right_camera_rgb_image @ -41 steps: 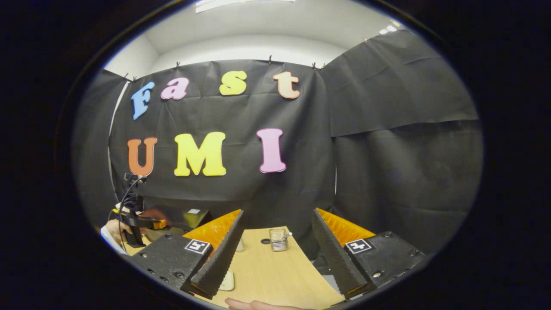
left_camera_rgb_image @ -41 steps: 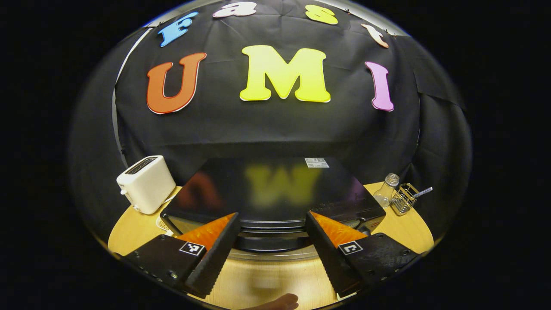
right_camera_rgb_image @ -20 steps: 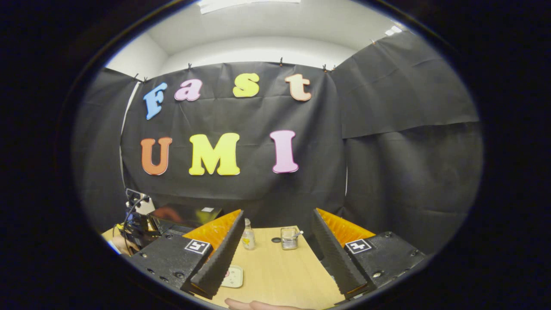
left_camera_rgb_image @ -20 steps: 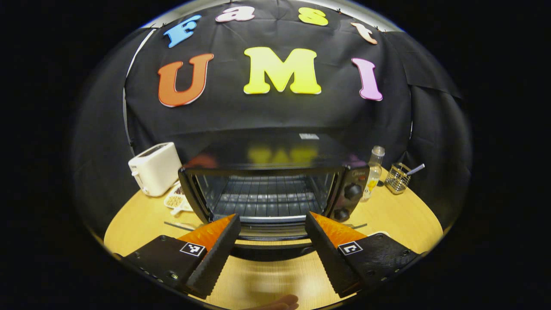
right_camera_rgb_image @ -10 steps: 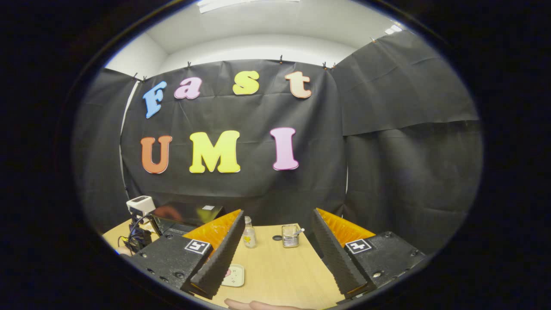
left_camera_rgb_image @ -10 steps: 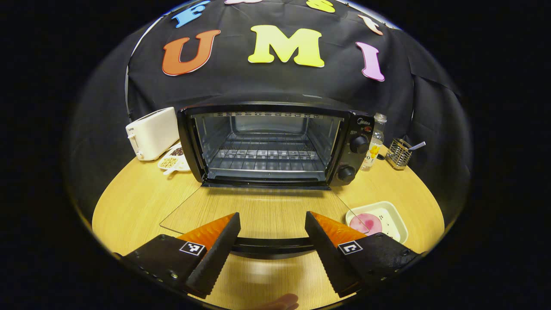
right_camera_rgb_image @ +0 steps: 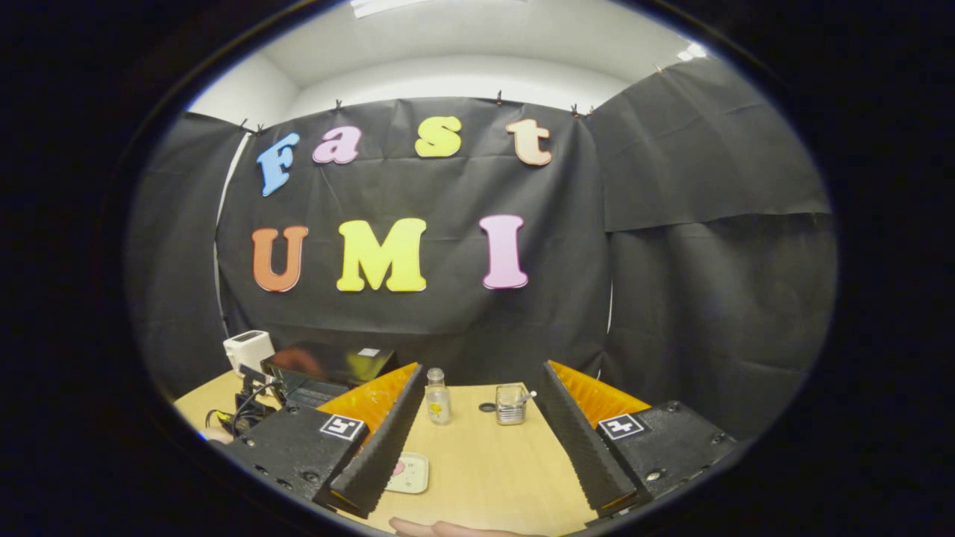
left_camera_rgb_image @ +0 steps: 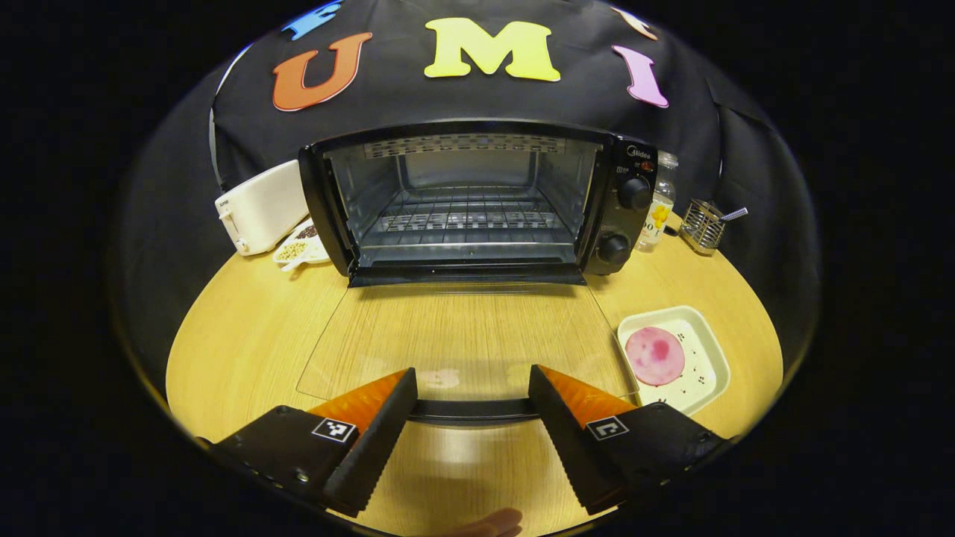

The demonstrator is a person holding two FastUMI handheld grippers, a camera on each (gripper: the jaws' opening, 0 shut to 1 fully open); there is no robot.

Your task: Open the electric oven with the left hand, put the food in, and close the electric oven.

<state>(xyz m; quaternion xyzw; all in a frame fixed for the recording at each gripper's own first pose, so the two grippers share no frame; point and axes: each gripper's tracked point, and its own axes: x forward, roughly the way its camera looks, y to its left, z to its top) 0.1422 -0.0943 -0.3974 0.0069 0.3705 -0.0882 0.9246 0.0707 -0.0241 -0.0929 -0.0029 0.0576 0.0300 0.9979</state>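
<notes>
Partly hidden oven door handle (left_camera_rgb_image: 471, 410) between spread left gripper (left_camera_rgb_image: 471, 440) fingers (right gripper (right_camera_rgb_image: 477, 447) spread too)

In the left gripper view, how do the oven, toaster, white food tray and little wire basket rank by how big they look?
Largest to smallest as they look:
1. oven
2. toaster and white food tray: look alike, and the tray is nearer, so unsure
3. wire basket, farthest back

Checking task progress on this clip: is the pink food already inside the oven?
No. In the left gripper view the pink food lies on its white tray on the table, right of the lowered door, and the oven rack is bare.
</notes>
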